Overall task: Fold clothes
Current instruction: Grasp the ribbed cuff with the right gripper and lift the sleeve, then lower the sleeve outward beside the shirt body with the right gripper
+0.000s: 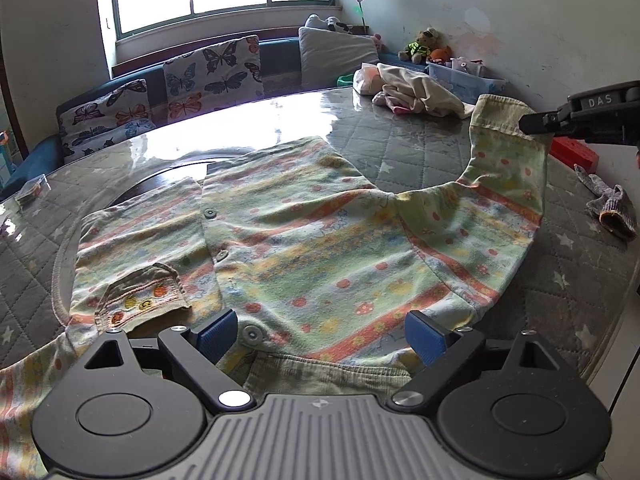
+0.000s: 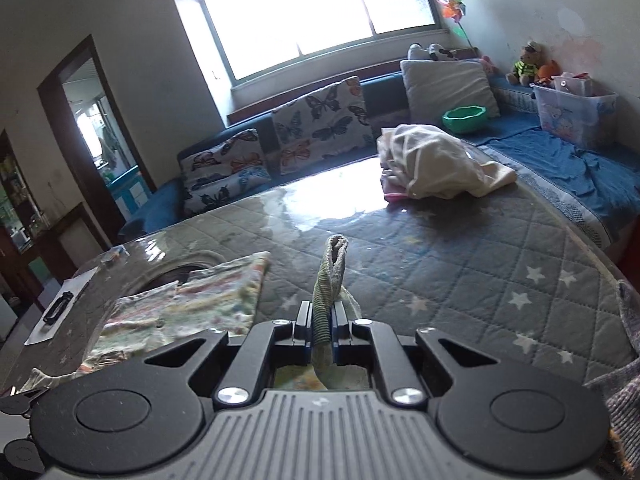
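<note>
- Left wrist view: your left gripper (image 1: 320, 334) sits at the bottom centre with its blue pads (image 1: 218, 334) spread apart, over the collar edge of the shirt (image 1: 304, 248).
- The shirt lies spread across the middle of the table (image 1: 400, 152); its sleeve (image 1: 508, 168) rises toward the upper right, where your right gripper (image 1: 530, 123) pinches the cuff.
- A cloth pile (image 1: 416, 92) sits at the far edge, upper right.
- Right wrist view: your right gripper (image 2: 321, 330), bottom centre, is clamped on the sleeve (image 2: 330, 284), whose cuff sticks up between the fingers.
- The shirt (image 2: 192, 304) lies at lower left; the cloth pile (image 2: 436, 164) is upper right.
</note>
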`<state>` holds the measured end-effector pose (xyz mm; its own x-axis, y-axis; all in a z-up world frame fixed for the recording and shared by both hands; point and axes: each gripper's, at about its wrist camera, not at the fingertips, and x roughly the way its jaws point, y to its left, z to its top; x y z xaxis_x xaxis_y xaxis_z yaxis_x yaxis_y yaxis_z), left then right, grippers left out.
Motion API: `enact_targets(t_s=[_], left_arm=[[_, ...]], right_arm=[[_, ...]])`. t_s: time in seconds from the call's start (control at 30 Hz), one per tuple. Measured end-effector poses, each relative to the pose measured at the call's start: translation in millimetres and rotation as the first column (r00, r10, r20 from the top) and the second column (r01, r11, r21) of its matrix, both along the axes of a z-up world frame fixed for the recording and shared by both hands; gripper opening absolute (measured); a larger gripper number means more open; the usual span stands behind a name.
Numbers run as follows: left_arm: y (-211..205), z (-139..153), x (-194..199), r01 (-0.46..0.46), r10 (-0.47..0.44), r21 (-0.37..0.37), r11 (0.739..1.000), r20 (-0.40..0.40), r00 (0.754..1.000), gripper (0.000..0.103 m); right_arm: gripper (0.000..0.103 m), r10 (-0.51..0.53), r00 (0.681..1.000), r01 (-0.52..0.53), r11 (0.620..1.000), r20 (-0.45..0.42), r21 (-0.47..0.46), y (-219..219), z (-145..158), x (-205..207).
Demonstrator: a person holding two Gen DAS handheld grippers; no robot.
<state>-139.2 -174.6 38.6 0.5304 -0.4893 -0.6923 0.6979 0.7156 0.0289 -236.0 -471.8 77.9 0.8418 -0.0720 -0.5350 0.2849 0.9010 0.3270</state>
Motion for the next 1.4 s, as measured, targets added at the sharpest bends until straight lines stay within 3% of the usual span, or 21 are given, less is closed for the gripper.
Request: enact_targets(t_s=[0.43, 0.73, 1.4], left_arm=[[28, 3, 10, -0.055, 0.055, -0.018, 0.998, 0.004, 0.998, 0.093], [40, 1, 15, -0.084, 0.084, -0.033, 0.996, -0.011, 0.996, 0.093], [56, 0, 19, -0.123, 0.122, -0.047, 0.991, -0.022, 0.992, 0.096]], right_arm=[[0.008, 0.126, 0.99, -0.13, 0.99, 0.062, 0.054, 52, 21, 26], [0.008, 0.242, 0.964, -0.25, 0.966, 0.111, 0.064, 97, 35, 43], [0.008, 0.349, 0.935, -0.353, 0.932, 0.054, 0.082, 154, 16, 69]])
